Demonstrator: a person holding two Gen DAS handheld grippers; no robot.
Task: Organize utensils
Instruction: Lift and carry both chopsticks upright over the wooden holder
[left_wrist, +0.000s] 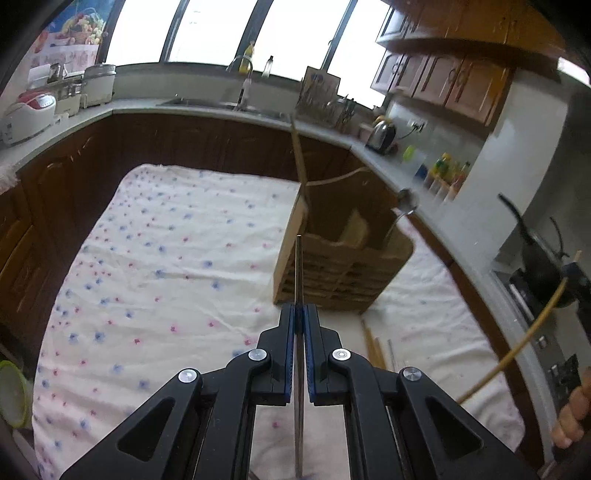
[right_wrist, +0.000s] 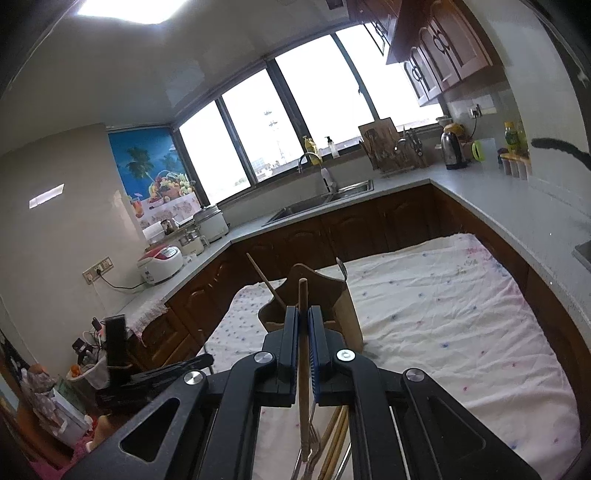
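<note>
While left jaws pinch flat steel (left_wrist: 299, 273) — slatted caddy (left_wrist: 343, 273) beyond.

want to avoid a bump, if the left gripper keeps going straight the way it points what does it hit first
Most likely the wooden utensil holder. The left gripper, shut on a thin metal utensil, points at the holder's near wall, and the utensil's tip would meet it first. Depth is hard to judge.
</note>
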